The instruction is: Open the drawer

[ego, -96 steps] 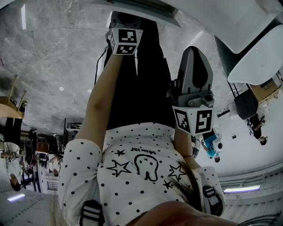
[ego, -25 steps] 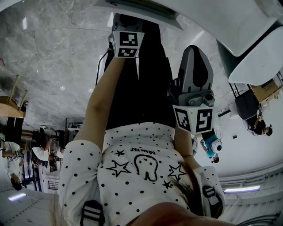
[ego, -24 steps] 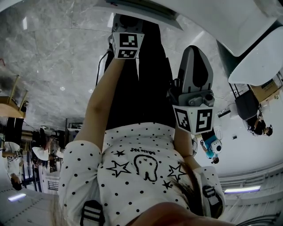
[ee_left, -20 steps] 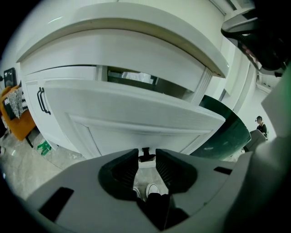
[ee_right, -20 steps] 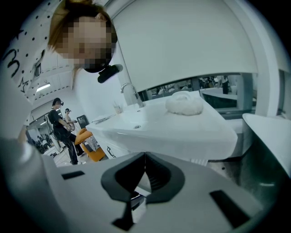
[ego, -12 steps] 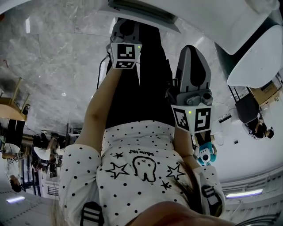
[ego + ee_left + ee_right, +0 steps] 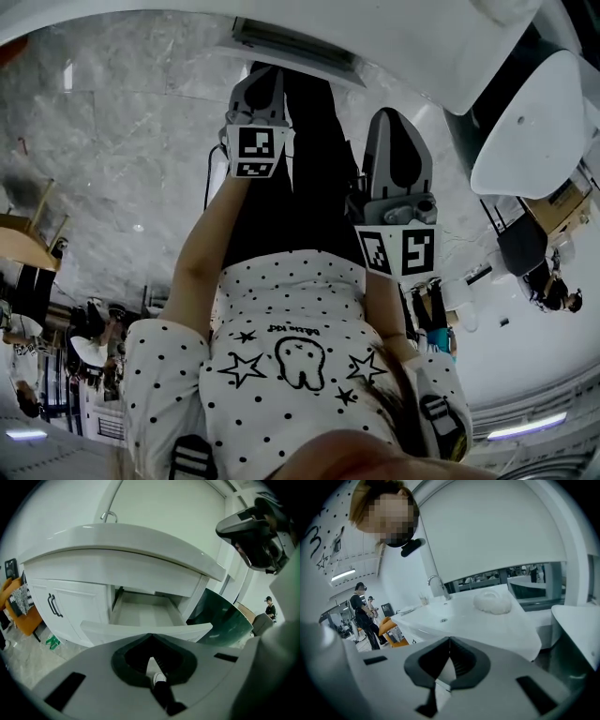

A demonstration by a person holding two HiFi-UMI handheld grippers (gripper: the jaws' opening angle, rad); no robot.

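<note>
drawer (image 7: 143,613) stood pulled well out from under the counter (image 7: 122,541), front panel (image 7: 140,631) nearest me, inside bare as far as the left gripper view showed. it sat just right of the cabinet door (image 7: 75,611) with the dark handle (image 7: 54,605). left gripper (image 7: 151,635): jaws together, tips meeting, nothing between them. the front panel lay just beyond the tips, with no contact that i could see. right gripper (image 7: 449,640): jaws likewise together and empty, aimed higher, over the counter top with the basin (image 7: 440,618), the faucet (image 7: 436,582) and a white lump (image 7: 493,601) beside it. it had no part in the drawer. the head view showed both grippers held out ahead of me, the left one nearer the counter edge. judgement: the opening itself looked done, so the step in hand was the let-go and back-off, not the pull. next move, as i judged it: take the left gripper clear of the front panel without knocking it, since a bump could push the drawer in. if fuller extension were wanted, i would need to part the jaws, take the panel's top edge and pull straight out along the slides. i could not tell whether the drawer had reached its stop.
</note>
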